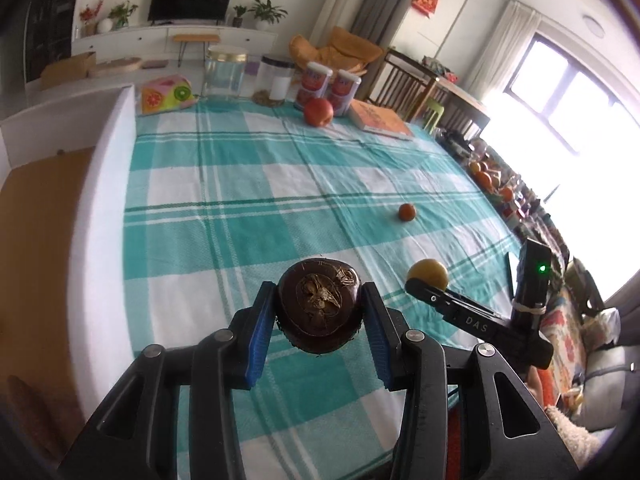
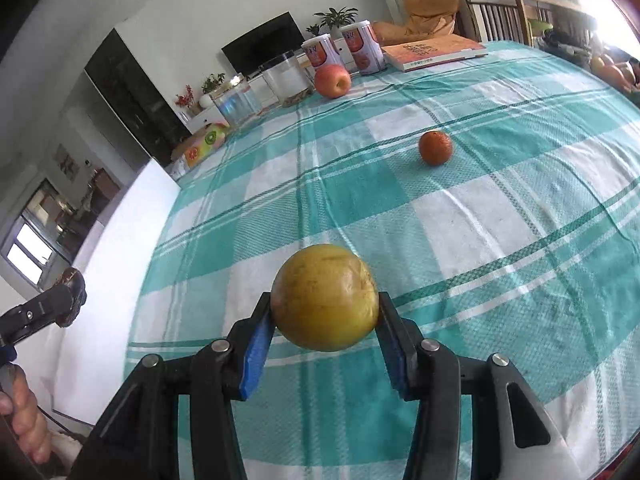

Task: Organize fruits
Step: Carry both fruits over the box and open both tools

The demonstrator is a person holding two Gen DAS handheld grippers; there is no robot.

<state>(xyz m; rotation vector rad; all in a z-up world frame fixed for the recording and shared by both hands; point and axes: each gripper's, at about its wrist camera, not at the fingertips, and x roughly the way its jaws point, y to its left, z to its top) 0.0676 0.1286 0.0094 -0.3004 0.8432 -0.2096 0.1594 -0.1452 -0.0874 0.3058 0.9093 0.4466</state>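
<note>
My left gripper [image 1: 319,312] is shut on a dark purple round fruit [image 1: 319,304], a mangosteen by its look, held above the near part of the teal checked tablecloth [image 1: 224,208]. My right gripper [image 2: 325,312] is shut on a yellow round fruit [image 2: 325,297], also above the cloth; it shows at the right in the left wrist view [image 1: 427,274]. A small orange [image 1: 407,212] [image 2: 435,147] lies on the cloth ahead. A red apple [image 1: 318,111] [image 2: 333,80] sits at the far edge. The left gripper with its dark fruit shows at the far left of the right wrist view [image 2: 70,296].
At the table's far edge stand a glass jar [image 1: 225,73], a second jar [image 1: 275,80], two red-labelled cans [image 1: 329,87], a book [image 1: 380,119] and a fruit-print box [image 1: 166,94]. More oranges [image 1: 484,176] sit off the right side. A white ledge [image 1: 100,184] borders the left.
</note>
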